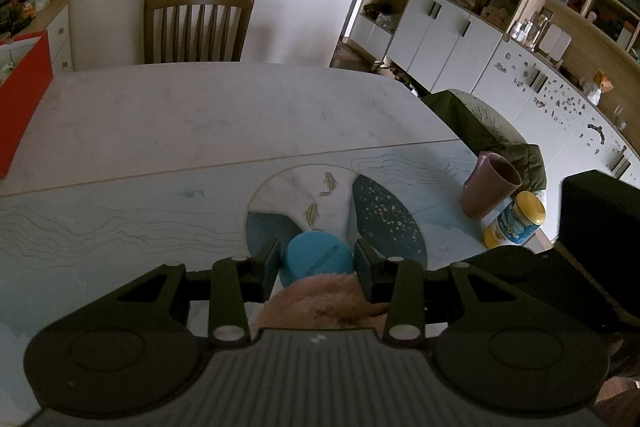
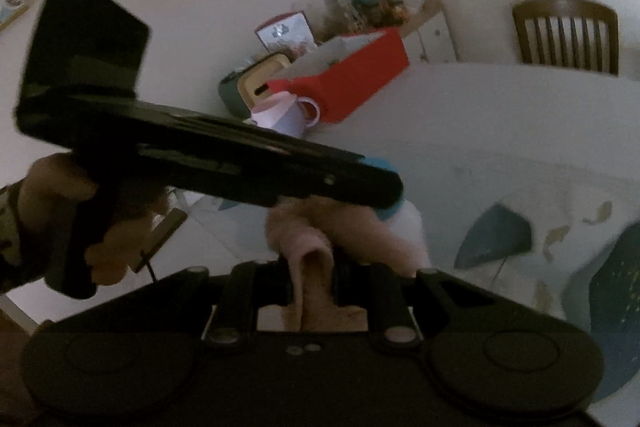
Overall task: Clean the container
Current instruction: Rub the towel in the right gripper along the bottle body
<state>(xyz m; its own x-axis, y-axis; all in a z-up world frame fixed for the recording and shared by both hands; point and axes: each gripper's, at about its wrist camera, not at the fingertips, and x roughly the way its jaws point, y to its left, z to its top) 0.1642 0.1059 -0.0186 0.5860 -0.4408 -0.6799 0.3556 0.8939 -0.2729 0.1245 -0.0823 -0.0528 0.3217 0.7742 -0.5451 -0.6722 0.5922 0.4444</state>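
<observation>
- Wooden chair (image 1: 199, 25) at table's (image 1: 168, 115) far edge.
- Mauve cup (image 1: 490, 185), tilted, touching a yellow-lidded jar (image 1: 515, 219).
- Dark green jacket (image 1: 476, 123) at table's right side.
- Red box (image 2: 360, 77) behind a white mug (image 2: 288, 115).

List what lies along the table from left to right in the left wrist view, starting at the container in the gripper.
Blue-lidded container in the left gripper → dark blue speckled table pattern → brown cup → yellow jar.

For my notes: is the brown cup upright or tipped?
Upright: the brown cup stands on the table, mouth upward; its lean may be lens distortion.
</observation>
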